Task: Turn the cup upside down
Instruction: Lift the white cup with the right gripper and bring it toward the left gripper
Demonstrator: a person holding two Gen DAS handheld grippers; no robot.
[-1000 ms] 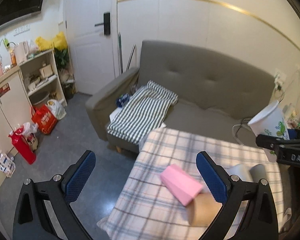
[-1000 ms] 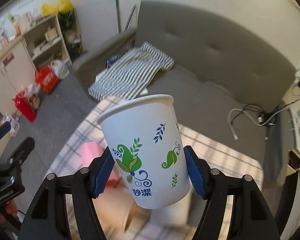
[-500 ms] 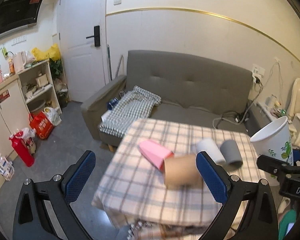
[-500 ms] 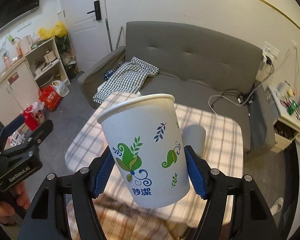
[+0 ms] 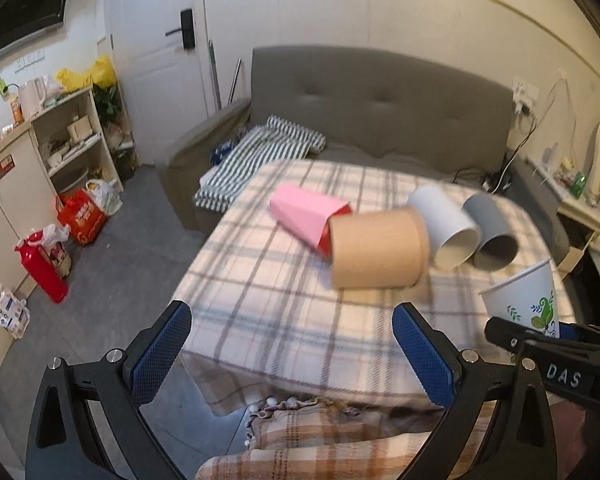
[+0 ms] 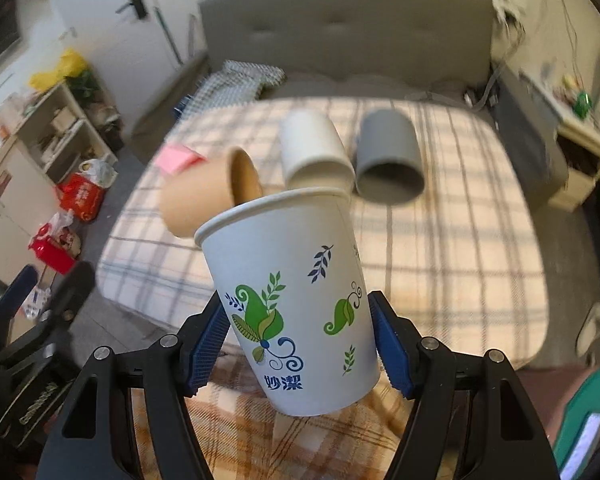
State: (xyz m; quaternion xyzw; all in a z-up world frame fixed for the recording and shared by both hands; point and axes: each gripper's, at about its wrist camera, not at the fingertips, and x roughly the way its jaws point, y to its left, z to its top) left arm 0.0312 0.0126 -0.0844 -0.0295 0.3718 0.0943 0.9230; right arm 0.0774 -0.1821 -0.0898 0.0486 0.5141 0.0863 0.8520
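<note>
Right gripper [image 6: 300, 344] clamps the white leaf-printed paper cup [image 6: 288, 296] mouth-up above the plaid-clothed table [image 6: 460, 240], low on its wall, presumably leaving room to invert; left gripper [image 5: 292, 356] hangs wide, empty.

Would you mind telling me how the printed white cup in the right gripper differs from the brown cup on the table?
The printed white cup is held nearly upright, rim up, off the table, in the right gripper; the brown cup lies on its side on the plaid tablecloth. The white cup bears green leaf prints; the brown cup is plain. Both look like paper cups.
</note>
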